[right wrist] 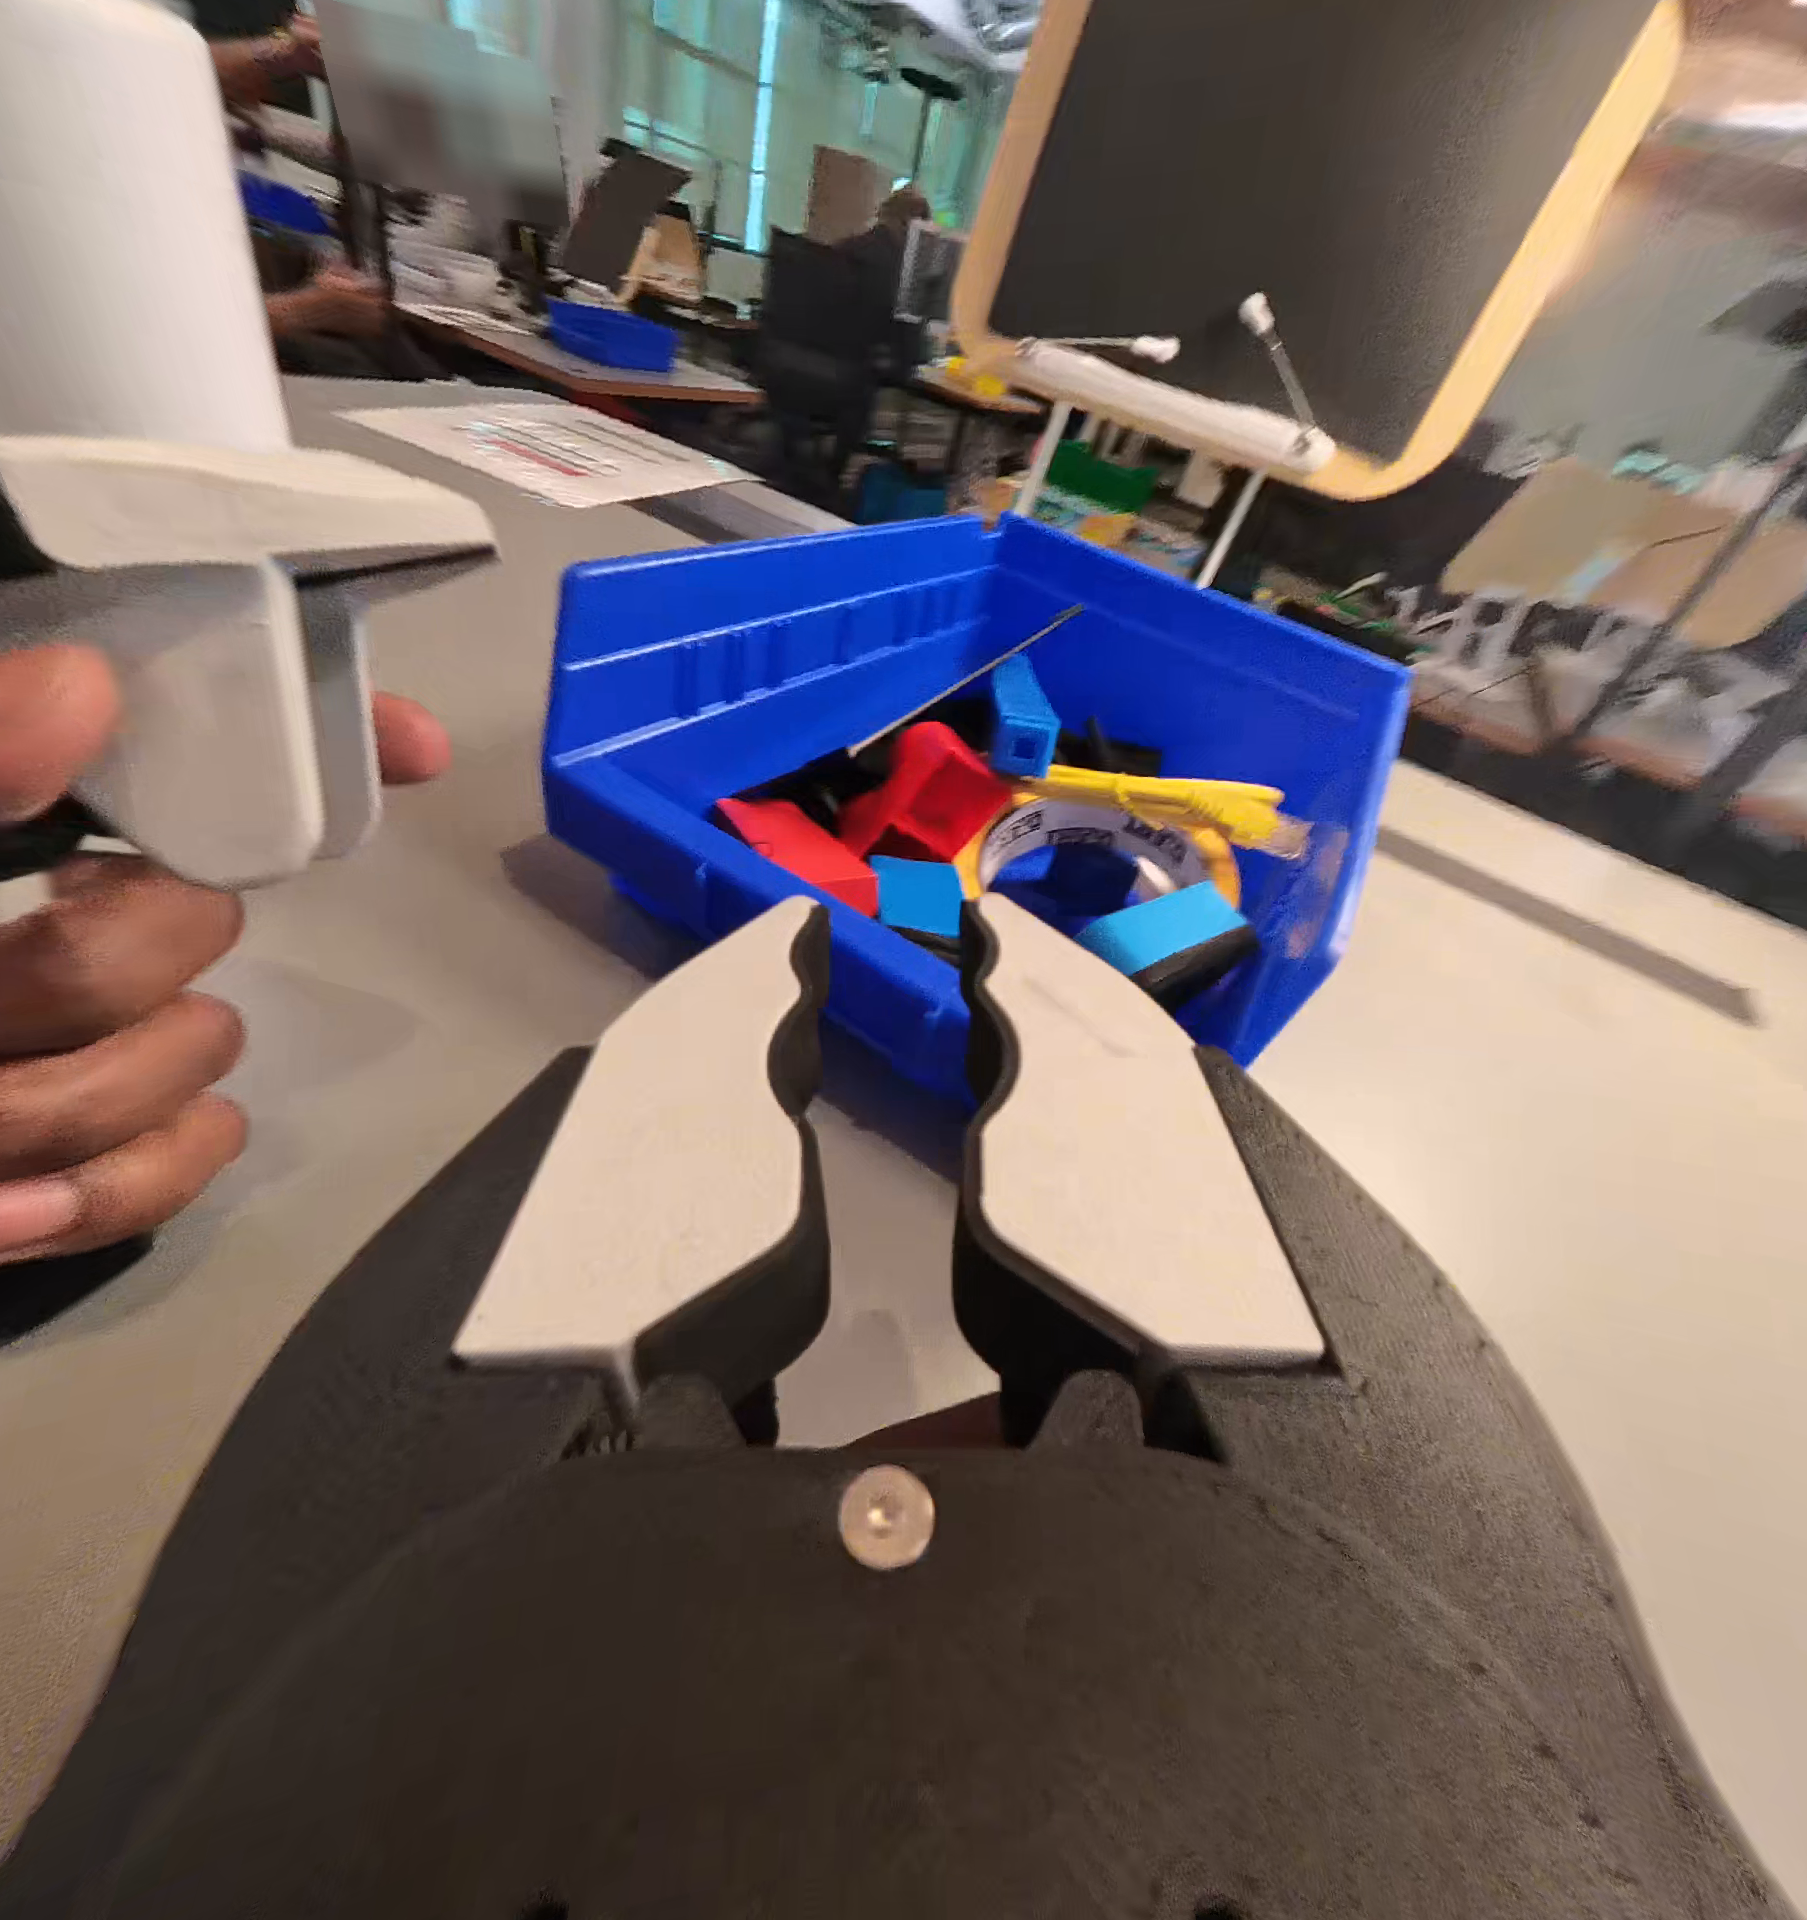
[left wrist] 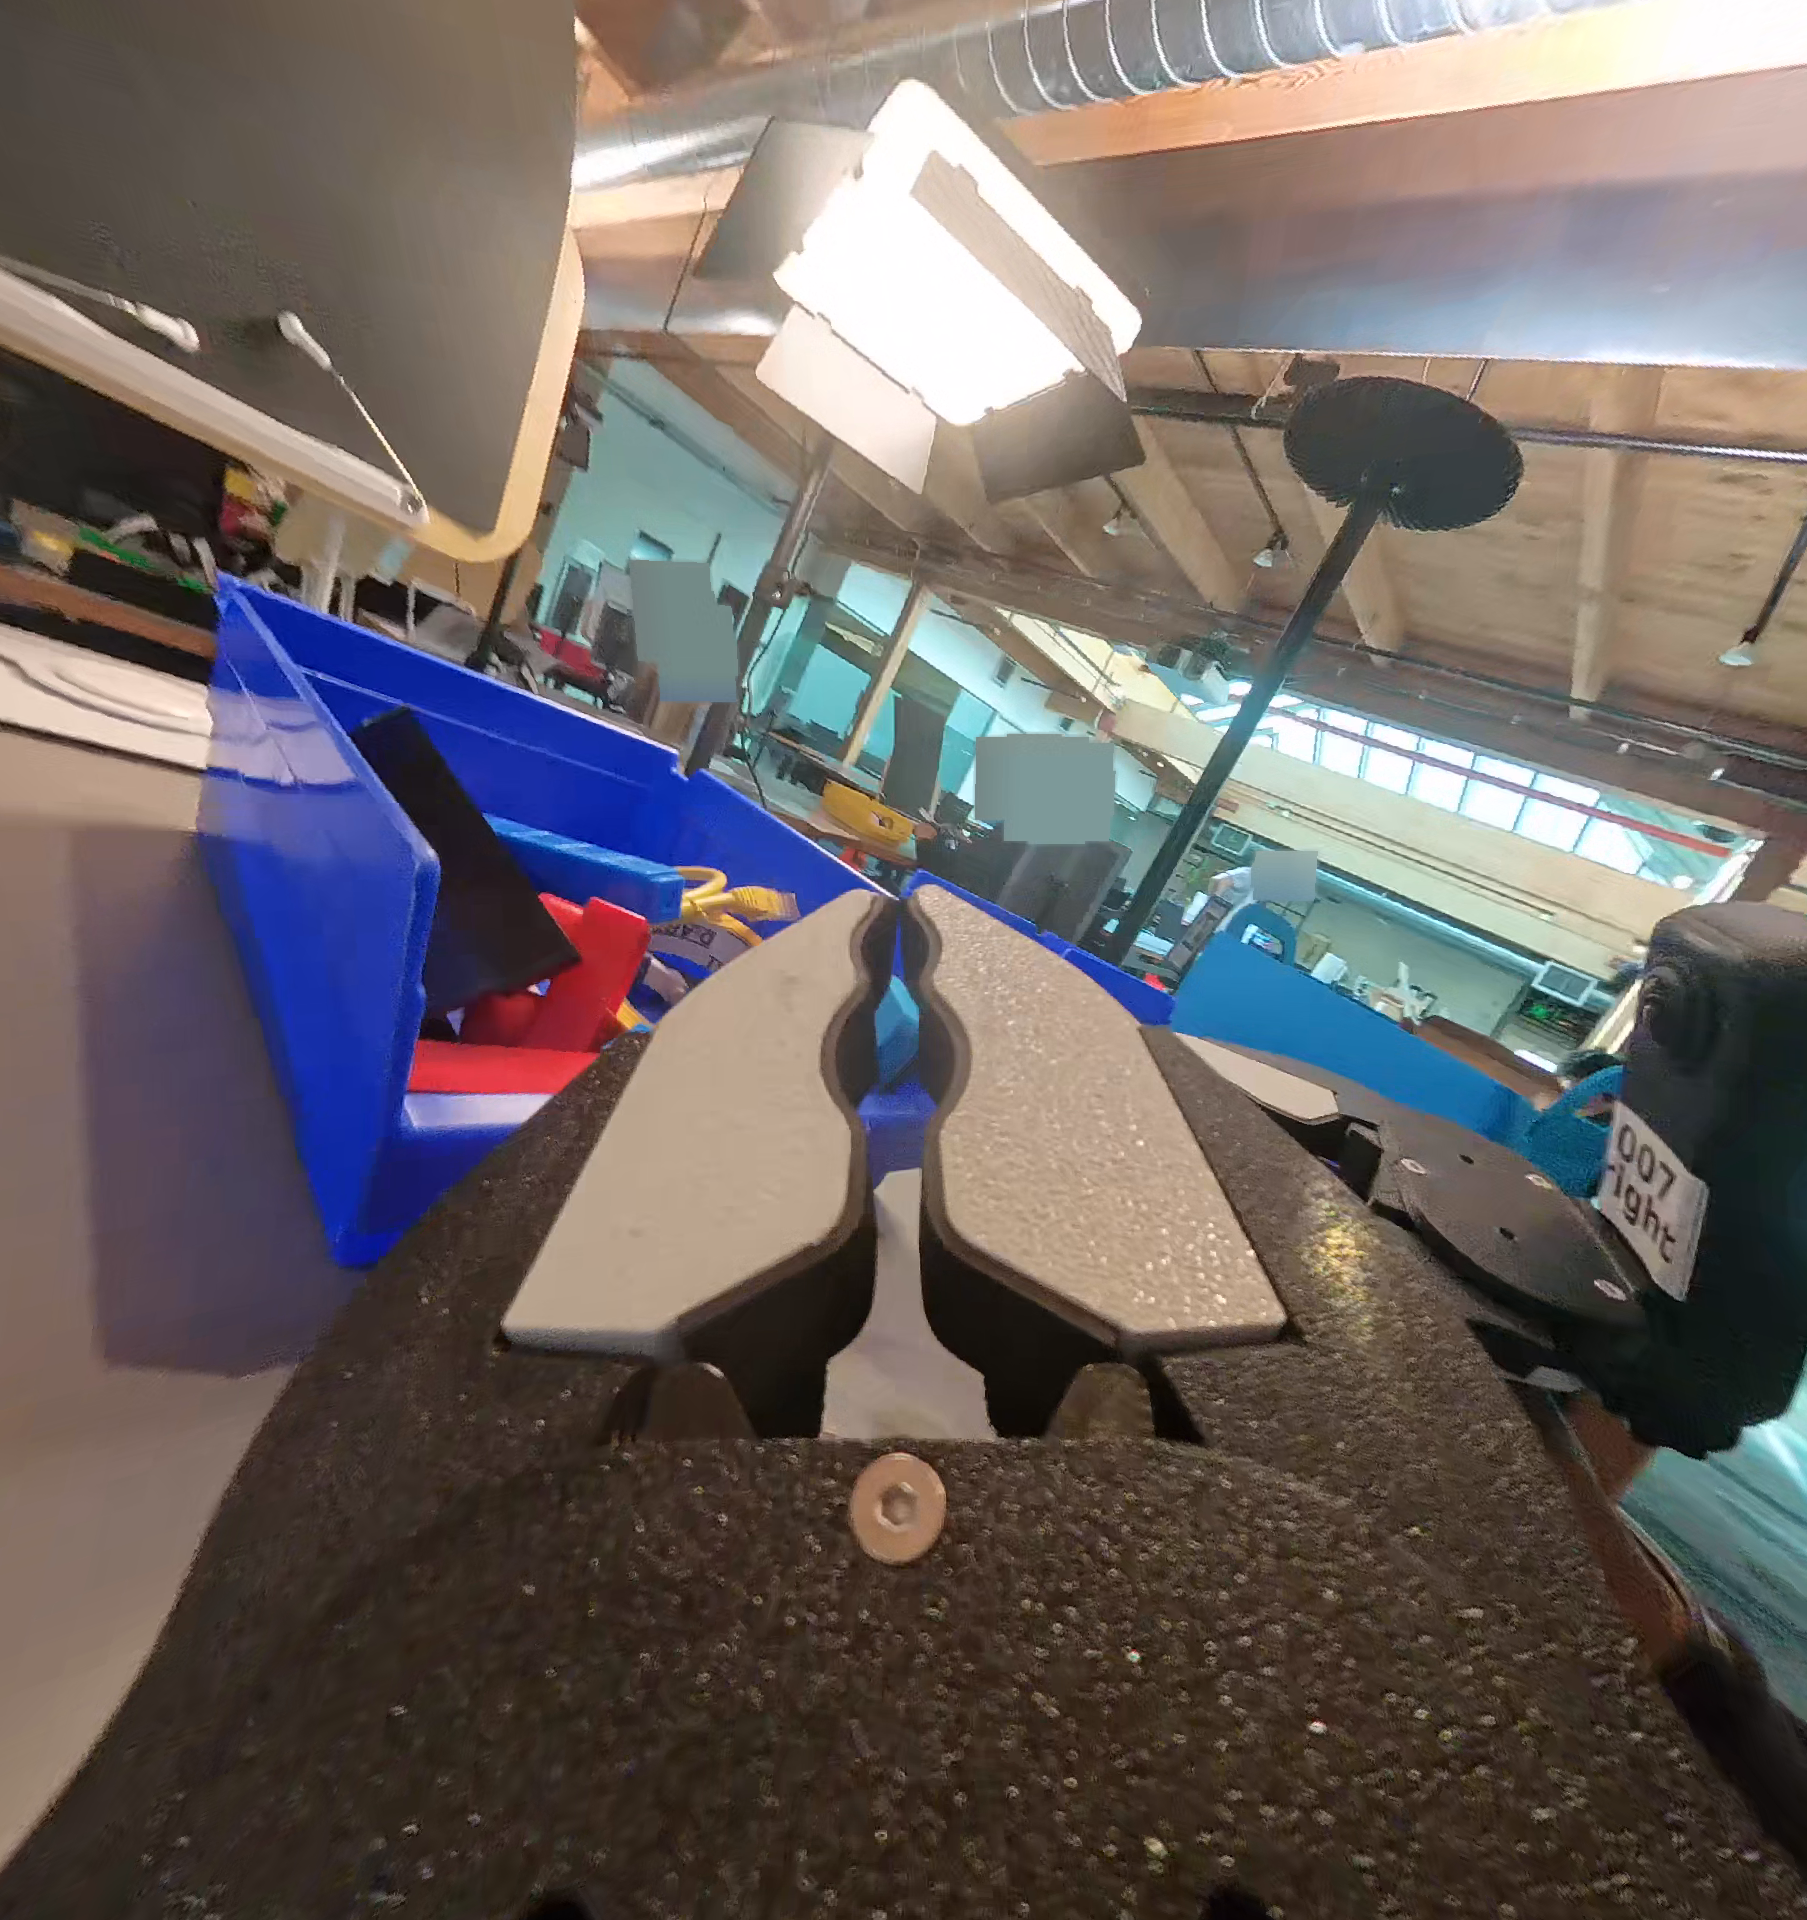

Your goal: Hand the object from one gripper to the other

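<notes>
Grey tabletop [right wrist: 1501, 1195] fills the foreground of a busy open workshop, with wooden beams and a bright panel lamp [left wrist: 946, 301] overhead. Nearest in the left wrist view, the left gripper [left wrist: 901, 914] is tipped upward, its grey-faced jaws drawn together until the tips nearly meet, with nothing clamped between them. The right gripper [right wrist: 897, 920] points level and slightly down at the bin, its jaws parted by a narrow gap and empty. At the left edge of the right wrist view a person's hand [right wrist: 68, 1039] wraps the pale grey handle of the other tool.

Just beyond both sets of tips sits a glossy blue plastic bin [right wrist: 774, 644] on the table. Inside lie red plastic blocks [right wrist: 920, 800], a light blue foam block [right wrist: 914, 894], a hollow blue square tube [right wrist: 1024, 717], a yellow cable [right wrist: 1169, 795], a roll of tape [right wrist: 1096, 831] and a dark flat panel [left wrist: 463, 862] leaning on the wall.
</notes>
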Demonstrator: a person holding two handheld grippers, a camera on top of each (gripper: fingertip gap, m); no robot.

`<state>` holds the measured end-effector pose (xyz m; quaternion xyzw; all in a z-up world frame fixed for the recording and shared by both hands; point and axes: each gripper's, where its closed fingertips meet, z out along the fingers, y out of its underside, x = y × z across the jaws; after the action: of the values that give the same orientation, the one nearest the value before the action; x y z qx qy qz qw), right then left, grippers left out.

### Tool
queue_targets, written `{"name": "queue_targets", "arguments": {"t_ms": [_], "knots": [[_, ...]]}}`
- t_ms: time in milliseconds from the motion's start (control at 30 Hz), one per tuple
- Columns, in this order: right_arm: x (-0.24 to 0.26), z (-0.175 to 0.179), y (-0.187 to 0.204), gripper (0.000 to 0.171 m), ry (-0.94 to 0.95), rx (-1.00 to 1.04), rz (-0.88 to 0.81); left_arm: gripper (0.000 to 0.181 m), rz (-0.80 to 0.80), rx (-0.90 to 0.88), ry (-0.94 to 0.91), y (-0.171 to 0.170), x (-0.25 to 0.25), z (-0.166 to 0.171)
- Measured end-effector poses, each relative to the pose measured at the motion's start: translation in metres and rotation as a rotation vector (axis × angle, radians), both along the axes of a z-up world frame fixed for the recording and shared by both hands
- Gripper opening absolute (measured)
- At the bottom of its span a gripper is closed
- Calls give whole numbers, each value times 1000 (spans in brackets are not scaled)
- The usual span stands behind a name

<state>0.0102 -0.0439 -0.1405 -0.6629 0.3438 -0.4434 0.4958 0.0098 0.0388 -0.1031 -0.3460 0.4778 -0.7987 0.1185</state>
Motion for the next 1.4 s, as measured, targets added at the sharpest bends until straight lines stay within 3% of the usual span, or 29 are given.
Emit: {"name": "queue_targets", "arguments": {"t_ms": [333,567,767,900,1067,1400], "knots": [[3,9,15,20,-42,77,-54,1,-35,2,-26,-4,-5,3],[-8,12,26,25,12,92,138,12,-151,130,-127,-26,-29,5],[-59,26,-10,29,-33,-135,322,13,-164,151,-156,-30,-35,6],[-94,-6,-49,29,-85,-387,338,13,-168,143,-152,-29,-35,7],[-97,-36,-67,29,69,-310,318,13,-158,165,-168,-31,-37,7],[-72,-38,-89,30,154,-242,213,13,-192,139,-177,-31,-40,8]]}}
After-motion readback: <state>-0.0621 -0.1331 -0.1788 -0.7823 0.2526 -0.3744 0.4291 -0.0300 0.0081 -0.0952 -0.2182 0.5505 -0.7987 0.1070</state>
